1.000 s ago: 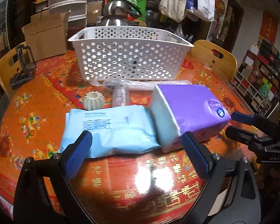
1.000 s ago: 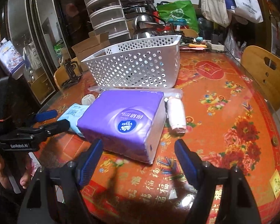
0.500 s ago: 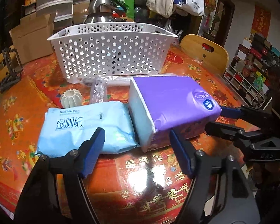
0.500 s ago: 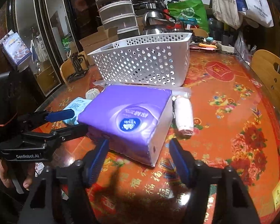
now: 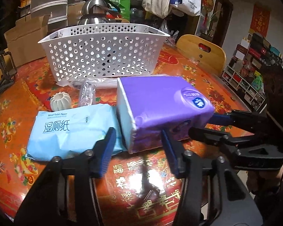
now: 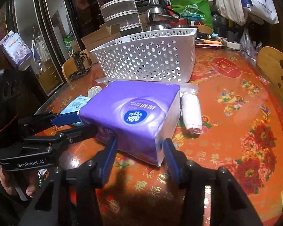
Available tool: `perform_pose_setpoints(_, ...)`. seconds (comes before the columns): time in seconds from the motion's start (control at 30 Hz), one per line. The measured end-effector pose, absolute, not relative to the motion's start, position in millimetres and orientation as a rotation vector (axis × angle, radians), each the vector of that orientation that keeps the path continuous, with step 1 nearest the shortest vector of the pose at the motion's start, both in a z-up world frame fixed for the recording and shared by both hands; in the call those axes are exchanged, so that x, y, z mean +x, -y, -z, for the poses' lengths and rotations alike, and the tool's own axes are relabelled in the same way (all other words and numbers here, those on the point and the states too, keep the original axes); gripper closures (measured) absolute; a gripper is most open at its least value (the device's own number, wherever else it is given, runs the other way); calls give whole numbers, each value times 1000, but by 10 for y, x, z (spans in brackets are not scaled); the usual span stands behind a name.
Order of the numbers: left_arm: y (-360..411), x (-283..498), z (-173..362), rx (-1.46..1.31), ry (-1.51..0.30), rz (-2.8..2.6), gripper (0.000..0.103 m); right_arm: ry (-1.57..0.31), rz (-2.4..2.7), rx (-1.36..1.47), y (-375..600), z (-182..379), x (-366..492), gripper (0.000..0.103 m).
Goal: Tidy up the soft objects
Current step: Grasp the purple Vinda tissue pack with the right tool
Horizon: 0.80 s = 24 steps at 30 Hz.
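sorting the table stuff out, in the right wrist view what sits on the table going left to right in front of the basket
blue wet wipes pack → small white ribbed ball → purple tissue pack → pale pink roll in clear wrap

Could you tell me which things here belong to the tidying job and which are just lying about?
Job: purple tissue pack, blue wipes pack, pink roll, white basket, left gripper and right gripper, both closing around the tissue pack.

Lying about: kettle, cardboard box, chair, ribbed white ball.
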<state>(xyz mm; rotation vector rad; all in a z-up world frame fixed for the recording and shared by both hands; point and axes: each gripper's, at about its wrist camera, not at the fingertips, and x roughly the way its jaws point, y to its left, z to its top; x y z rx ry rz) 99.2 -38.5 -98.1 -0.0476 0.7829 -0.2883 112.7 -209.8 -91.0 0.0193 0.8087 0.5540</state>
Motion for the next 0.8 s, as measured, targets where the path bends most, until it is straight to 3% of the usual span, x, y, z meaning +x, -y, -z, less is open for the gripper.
perform_pose_setpoints(0.8, 447, 955, 997, -39, -776, 307, 68, -724, -445, -47, 1934, 844, 1020, 63)
